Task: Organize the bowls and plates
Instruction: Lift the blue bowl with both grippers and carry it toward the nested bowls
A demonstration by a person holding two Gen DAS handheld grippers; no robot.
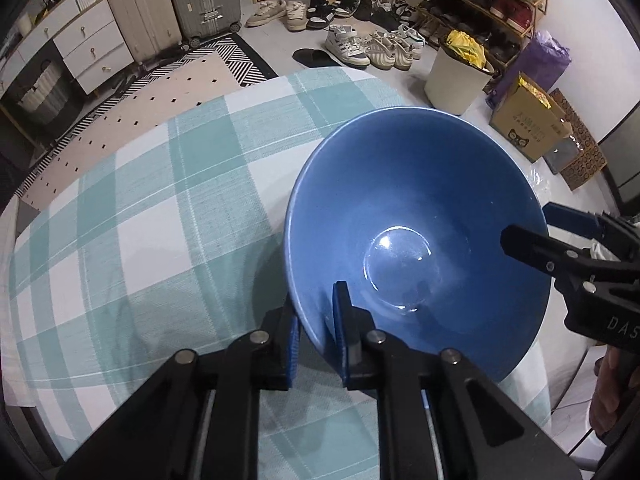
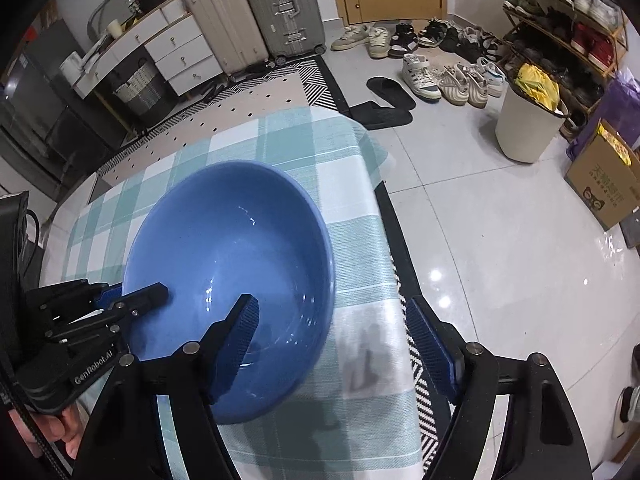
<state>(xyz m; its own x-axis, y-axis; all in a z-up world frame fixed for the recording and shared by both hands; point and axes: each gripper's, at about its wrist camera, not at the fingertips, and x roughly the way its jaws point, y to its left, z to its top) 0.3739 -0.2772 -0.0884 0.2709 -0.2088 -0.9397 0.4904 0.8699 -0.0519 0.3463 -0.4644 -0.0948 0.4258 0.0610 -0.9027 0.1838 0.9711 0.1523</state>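
Right wrist | left gripper [image 2: 138,294] reads "GenRobot.AI", clamped on blue bowl [image 2: 224,264] rim | right gripper [image 2: 332,344] spread apart

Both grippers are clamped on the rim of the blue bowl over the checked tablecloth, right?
Not quite. Only the left gripper is clamped on the rim of the blue bowl. The right wrist view shows the right gripper open, one finger inside the bowl and the other wide of it. The checked tablecloth part is correct.

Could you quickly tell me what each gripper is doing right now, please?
Left gripper: shut on the blue bowl rim.
Right gripper: open, holding nothing.
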